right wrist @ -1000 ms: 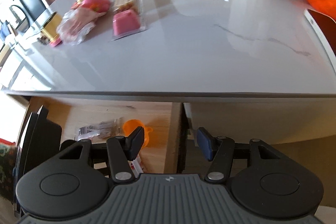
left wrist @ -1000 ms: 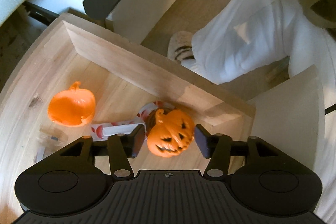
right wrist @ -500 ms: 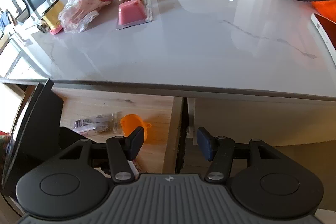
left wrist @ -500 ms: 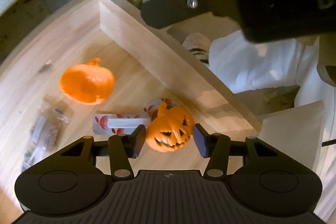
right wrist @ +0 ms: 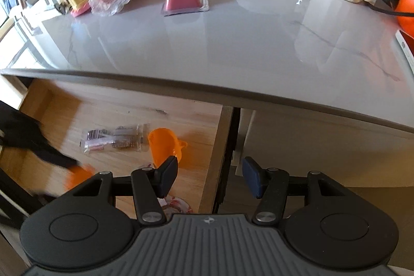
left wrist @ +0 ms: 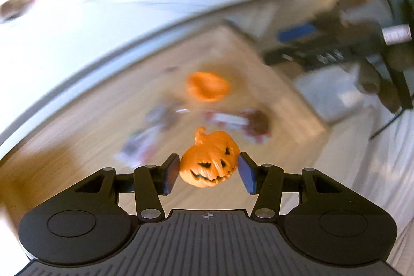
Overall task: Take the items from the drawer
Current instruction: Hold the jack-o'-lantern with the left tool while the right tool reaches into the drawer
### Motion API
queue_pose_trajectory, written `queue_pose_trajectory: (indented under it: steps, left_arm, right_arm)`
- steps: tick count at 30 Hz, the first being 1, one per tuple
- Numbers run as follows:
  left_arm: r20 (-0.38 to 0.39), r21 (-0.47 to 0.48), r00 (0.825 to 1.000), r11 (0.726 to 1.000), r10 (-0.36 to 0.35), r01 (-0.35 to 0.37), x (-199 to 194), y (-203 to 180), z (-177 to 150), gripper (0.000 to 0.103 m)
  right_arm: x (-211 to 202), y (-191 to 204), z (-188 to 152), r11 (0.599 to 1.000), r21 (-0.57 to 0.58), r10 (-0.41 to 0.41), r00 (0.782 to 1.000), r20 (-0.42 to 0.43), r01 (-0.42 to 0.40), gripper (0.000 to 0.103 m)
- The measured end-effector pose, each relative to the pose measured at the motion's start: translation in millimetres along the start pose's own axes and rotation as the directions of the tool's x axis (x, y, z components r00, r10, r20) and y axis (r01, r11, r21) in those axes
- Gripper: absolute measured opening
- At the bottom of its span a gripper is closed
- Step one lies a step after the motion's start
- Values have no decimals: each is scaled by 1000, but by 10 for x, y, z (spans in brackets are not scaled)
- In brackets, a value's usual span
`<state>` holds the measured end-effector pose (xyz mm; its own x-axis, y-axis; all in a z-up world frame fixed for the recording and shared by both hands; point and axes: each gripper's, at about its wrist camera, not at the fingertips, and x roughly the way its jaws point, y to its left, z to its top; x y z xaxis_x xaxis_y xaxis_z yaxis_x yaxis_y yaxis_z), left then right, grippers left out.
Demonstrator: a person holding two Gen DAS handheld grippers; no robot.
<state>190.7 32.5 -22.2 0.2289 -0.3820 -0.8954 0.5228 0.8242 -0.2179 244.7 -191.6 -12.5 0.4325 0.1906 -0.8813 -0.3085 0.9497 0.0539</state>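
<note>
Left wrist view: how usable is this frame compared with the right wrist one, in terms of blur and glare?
Left wrist view: heavy motion blur smears the drawer and the counter; only the left gripper and the carved pumpkin between its pads stay sharp. Right wrist view: mostly crisp, with soft glare and reflections on the counter, fisheye bending of its edge, and a blurred dark shape at lower left.

Left tongs [left wrist: 208, 170] point steeply down, pads closed on a jack-o'-lantern [left wrist: 210, 162] carried between them; jaws closed in a bit within the last second, then settled on it. Right tongs [right wrist: 210, 177] also point steeply down, jaws parted about halfway with nothing between the pads, hanging over the drawer [right wrist: 223, 146] edge.
</note>
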Motion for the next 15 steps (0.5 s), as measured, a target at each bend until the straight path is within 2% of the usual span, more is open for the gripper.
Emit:
queue_pose_trajectory:
  steps: [3, 5, 7, 11, 15]
  left_arm:
    - [47, -129, 998, 991, 37, -31, -245, 356, -177, 55]
    - [66, -227, 995, 972, 68, -51, -337, 570, -295, 55]
    - [82, -299, 992, 952, 95, -67, -263, 665, -289, 55]
    - [83, -382, 985, 917, 155, -112, -248, 724, -340, 55]
    - [104, -398, 974, 906, 200, -144, -344, 802, -363, 55]
  right_arm:
    - [37, 54, 3, 1000, -26, 5, 1000, -9, -5, 56]
    - [35, 123, 11, 998, -54, 16, 1000, -23, -17, 56]
    - [74, 292, 13, 994, -94, 51, 998, -40, -55, 56]
    - [284, 646, 87, 984, -133, 100, 988, -118, -115, 56]
    - [601, 1023, 190, 974, -193, 88, 981, -170, -121, 56]
